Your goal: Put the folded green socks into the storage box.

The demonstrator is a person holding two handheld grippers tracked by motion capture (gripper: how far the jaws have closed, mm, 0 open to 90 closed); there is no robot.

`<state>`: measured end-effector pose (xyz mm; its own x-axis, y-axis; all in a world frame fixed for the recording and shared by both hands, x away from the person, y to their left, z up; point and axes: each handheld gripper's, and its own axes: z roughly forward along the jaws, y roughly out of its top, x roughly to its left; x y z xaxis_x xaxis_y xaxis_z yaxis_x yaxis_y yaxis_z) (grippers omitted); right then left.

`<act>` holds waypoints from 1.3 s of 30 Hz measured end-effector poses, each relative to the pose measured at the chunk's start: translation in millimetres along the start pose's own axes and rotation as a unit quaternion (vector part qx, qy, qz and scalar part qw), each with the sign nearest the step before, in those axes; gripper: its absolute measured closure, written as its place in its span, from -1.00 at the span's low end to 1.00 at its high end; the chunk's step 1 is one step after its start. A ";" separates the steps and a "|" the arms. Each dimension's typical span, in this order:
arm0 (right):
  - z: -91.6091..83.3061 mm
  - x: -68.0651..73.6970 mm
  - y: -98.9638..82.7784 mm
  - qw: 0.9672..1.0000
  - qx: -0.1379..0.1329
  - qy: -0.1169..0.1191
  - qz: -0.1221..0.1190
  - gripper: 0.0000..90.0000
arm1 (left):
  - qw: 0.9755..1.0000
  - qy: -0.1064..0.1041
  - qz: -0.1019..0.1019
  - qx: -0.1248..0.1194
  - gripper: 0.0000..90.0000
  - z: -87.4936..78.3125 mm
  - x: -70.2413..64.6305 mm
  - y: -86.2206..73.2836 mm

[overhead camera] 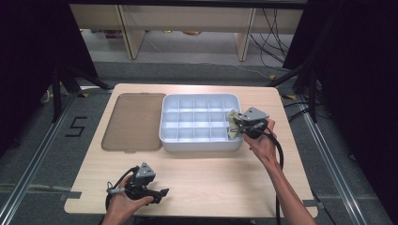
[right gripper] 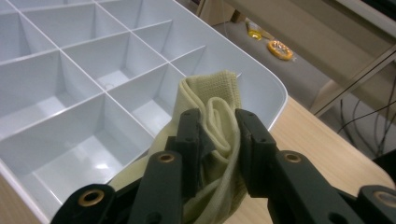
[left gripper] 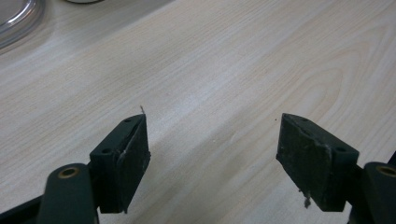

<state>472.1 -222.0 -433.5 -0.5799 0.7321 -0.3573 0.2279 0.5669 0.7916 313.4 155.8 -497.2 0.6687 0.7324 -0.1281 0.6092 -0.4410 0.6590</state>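
Observation:
A white divided tray with several empty compartments sits mid-table. My right gripper hovers at the tray's right rim, shut on a folded pale yellow cloth. In the right gripper view the cloth is pinched between the jaws of the right gripper, above the tray's corner compartments. My left gripper rests low near the table's front left. In the left gripper view the left gripper is open over bare wood, nothing between its pads.
A translucent brownish lid lies flat left of the tray; its edge shows in the left gripper view. Table legs and cables stand beyond the far edge. Black frames flank the table.

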 end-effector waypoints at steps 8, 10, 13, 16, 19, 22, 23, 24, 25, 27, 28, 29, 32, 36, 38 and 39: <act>5.6 13.9 -7.9 1.000 0.010 0.013 -0.008 0.61 | 1.000 0.000 -0.002 -0.001 -0.45 -0.5 -0.3 -0.3; 6.6 15.5 -11.1 1.000 0.011 0.023 0.008 0.61 | 1.000 0.000 -0.002 -0.001 -0.45 -0.4 -0.4 -0.3; 6.1 15.4 -15.8 0.998 0.018 0.044 0.045 0.61 | 1.000 0.000 0.000 0.000 -0.45 -0.5 -0.5 -0.2; 4.7 14.2 -17.7 0.997 0.020 0.051 0.052 0.60 | 1.000 0.000 0.004 -0.003 -0.45 -0.2 0.0 0.0; 4.4 15.1 -17.8 0.996 0.024 0.059 0.057 0.60 | 1.000 0.002 0.002 -0.004 -0.45 -0.1 0.3 0.2; 6.1 15.5 -19.3 0.996 0.036 0.067 0.049 0.60 | 1.000 0.001 0.007 -0.003 -0.45 -2.2 0.4 1.0; 6.7 14.9 -19.8 0.996 0.039 0.071 0.046 0.59 | 1.000 -0.001 0.010 -0.002 -0.45 -2.8 0.8 1.1; 7.3 14.8 -20.6 0.995 0.045 0.073 0.049 0.59 | 1.000 0.000 0.001 -0.004 -0.45 -2.3 0.1 0.7; 8.2 14.1 -21.9 0.994 0.055 0.078 0.046 0.59 | 1.000 0.001 0.004 -0.003 -0.45 -2.6 0.5 0.8; 10.0 12.1 -23.7 0.993 0.069 0.090 0.043 0.59 | 1.000 0.001 0.005 -0.002 -0.45 -2.6 0.6 0.8; 10.4 11.6 -24.6 0.991 0.076 0.096 0.045 0.59 | 1.000 0.000 0.000 -0.003 -0.45 -2.2 0.3 0.6; 11.1 11.6 -24.6 0.991 0.076 0.098 0.048 0.59 | 1.000 0.002 0.007 -0.003 -0.45 -2.7 0.7 0.9; 12.3 11.4 -21.9 0.990 0.091 0.102 0.042 0.59 | 1.000 0.002 0.006 -0.001 -0.45 -3.2 0.6 1.1; 12.7 8.6 -19.5 0.987 0.099 0.116 0.047 0.46 | 1.000 0.001 0.006 -0.006 -0.45 -3.4 1.5 0.9; 9.4 6.7 -16.9 0.986 0.098 0.118 0.060 0.38 | 1.000 0.005 0.004 -0.005 -0.46 -3.8 1.8 1.4; 6.7 4.7 -14.4 0.986 0.089 0.125 0.071 0.35 | 1.000 0.006 0.005 -0.007 -0.45 -3.5 2.2 1.5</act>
<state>471.3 -224.2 -449.8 -0.7017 0.7056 -0.0992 0.4410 0.5395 0.7173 314.3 158.5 -493.9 0.6694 0.7342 -0.1138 0.5970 -0.4403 0.6706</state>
